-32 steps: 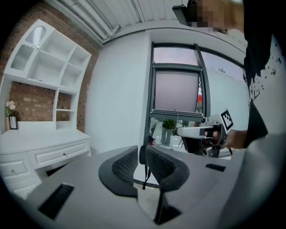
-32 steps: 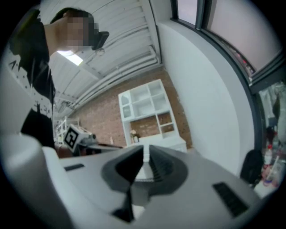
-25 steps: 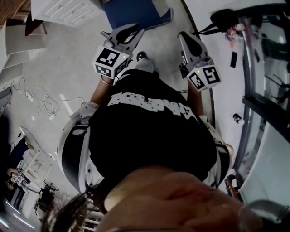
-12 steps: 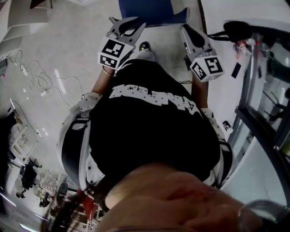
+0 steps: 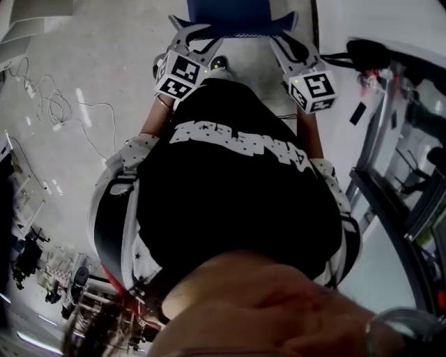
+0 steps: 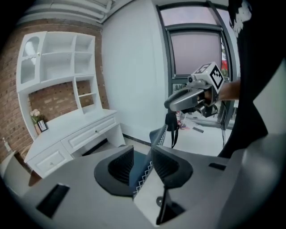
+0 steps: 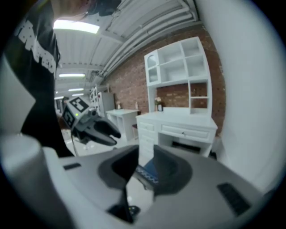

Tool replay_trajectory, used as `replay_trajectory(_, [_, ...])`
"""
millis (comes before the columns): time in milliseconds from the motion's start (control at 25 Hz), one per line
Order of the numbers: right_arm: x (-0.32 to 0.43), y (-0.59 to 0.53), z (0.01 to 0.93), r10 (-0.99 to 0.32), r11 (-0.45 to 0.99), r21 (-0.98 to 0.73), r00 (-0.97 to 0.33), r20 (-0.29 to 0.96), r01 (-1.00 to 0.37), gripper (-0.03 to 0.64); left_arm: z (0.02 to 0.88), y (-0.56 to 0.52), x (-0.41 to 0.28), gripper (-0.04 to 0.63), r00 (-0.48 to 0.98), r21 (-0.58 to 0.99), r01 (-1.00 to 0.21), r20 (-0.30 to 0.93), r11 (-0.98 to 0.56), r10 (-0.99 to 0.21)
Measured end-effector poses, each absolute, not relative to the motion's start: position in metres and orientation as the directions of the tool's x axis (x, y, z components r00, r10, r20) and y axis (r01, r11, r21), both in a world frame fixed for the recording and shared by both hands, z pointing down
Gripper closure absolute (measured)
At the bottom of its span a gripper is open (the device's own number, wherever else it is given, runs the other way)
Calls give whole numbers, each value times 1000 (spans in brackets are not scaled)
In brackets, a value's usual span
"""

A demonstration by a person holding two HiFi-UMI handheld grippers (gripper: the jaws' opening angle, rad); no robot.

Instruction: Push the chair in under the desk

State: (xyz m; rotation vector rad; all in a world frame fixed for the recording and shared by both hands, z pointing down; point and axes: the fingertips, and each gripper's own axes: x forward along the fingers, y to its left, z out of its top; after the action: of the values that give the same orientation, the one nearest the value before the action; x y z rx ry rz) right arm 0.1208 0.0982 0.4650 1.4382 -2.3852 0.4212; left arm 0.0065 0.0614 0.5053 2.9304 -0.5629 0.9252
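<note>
The blue chair [image 5: 230, 10] stands at the top middle of the head view, its trimmed back edge facing me. My left gripper [image 5: 198, 36] reaches its left corner and my right gripper [image 5: 286, 40] its right corner. In the left gripper view my left gripper [image 6: 142, 163] has just been opening, and the chair's zigzag-stitched edge [image 6: 144, 172] runs between its jaws with a gap. In the right gripper view my right gripper [image 7: 145, 167] has also just been opening, with the chair's blue edge [image 7: 146, 173] between its jaws. The white desk [image 7: 178, 123] stands beyond.
The desk [image 6: 76, 129] carries a white shelf hutch [image 6: 58, 58] against a brick wall. Cables [image 5: 56, 104] lie on the floor at the left. A metal and glass frame [image 5: 390, 174] and a black strap [image 5: 362, 52] are at the right. My black shirt fills the middle.
Both grippers have moved up the head view to the chair's back edge, and the chair now sits at top centre between them. Their jaws stand wider than before.
</note>
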Motion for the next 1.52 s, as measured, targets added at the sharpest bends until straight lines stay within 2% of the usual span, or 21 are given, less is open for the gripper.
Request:
replay_trajectory(160, [111, 96, 484, -732, 519, -38, -467, 496, -854, 493, 522, 65, 2, 432, 713, -162, -293, 619, -942, -328])
replay_trajectory(480, [114, 89, 526, -613, 614, -4, -481, 627, -789, 465, 546, 62, 12, 414, 677, -153, -247, 679, -957, -284])
replay_trajectory(840, [114, 94, 569, -443, 797, 111, -450, 775, -594, 439, 580, 63, 5, 407, 548, -199, -291, 767, -936, -334])
replay_trajectory(1120, [114, 85, 577, -447, 822, 170, -429, 785, -544, 442, 583, 57, 3, 407, 534, -218, -350, 753, -911, -385])
replay_trajectory(1240, [116, 82, 578, -452, 819, 186, -409, 793, -544, 470, 583, 56, 4, 420, 523, -242, -333, 757, -911, -392])
replay_trajectory(1520, [118, 81, 577, -484, 781, 185, -393, 782, -596, 471, 583, 56, 6, 430, 523, -230, -294, 774, -928, -358])
